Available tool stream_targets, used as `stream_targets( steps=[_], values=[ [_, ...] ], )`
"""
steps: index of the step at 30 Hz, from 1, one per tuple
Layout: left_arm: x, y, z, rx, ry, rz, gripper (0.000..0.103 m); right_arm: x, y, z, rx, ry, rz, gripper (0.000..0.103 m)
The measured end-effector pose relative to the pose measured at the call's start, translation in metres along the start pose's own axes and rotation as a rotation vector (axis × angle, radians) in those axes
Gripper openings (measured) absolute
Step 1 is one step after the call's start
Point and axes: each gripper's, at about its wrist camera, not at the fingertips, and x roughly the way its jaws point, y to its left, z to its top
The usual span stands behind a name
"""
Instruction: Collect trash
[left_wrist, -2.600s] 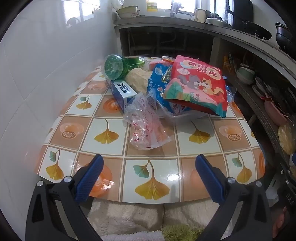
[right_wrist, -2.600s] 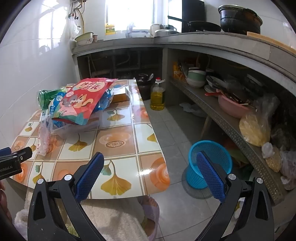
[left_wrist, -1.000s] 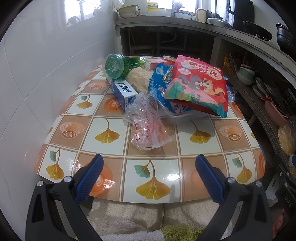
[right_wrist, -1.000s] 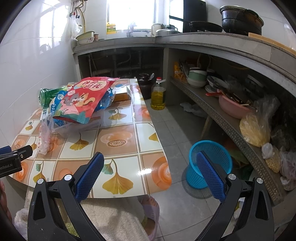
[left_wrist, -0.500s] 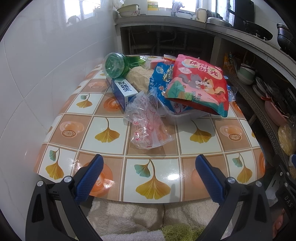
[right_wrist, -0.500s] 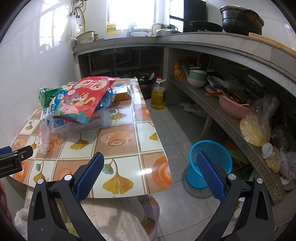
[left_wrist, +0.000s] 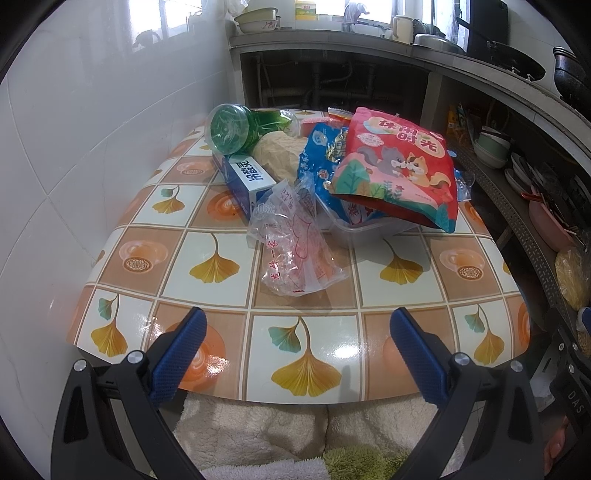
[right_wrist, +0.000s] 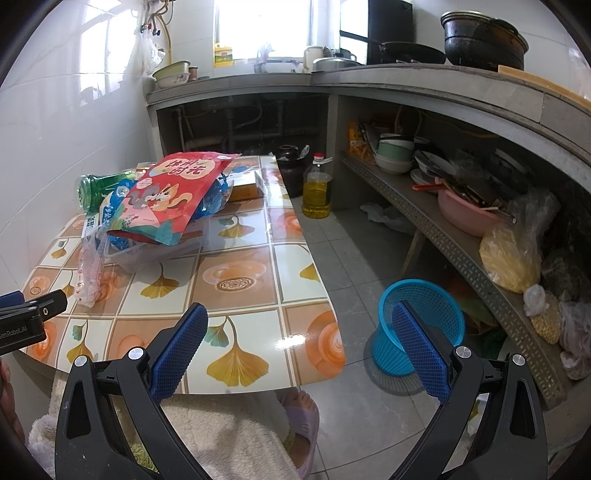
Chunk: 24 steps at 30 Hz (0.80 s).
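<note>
Resting in a clear tub (left_wrist: 364, 230) on the table (left_wrist: 207, 266): red snack bag (left_wrist: 397, 170). Blue basket (right_wrist: 421, 325) contents unclear. Left gripper (left_wrist: 295, 354) and right gripper (right_wrist: 299, 350) gape, empty.

We see each gripper, left (left_wrist: 295, 349) and right (right_wrist: 297, 347), built alike: black triangular-cutout arms, silver screws at the joints, and blue cross-hatched pads (right_wrist: 179, 349). The left gripper's side carries white lettering. We note the person's cream fleece garment (right_wrist: 218, 437) and a lilac slipper (right_wrist: 304, 424).
</note>
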Motion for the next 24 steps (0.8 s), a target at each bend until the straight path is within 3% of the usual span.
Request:
stream_targets(
  steps=[24],
  values=[
    [0.0,0.005,-0.007,0.0,0.015,0.009,0.097,0.005,0.006,-0.002,-0.003,0.013,0.001,0.095]
  ],
)
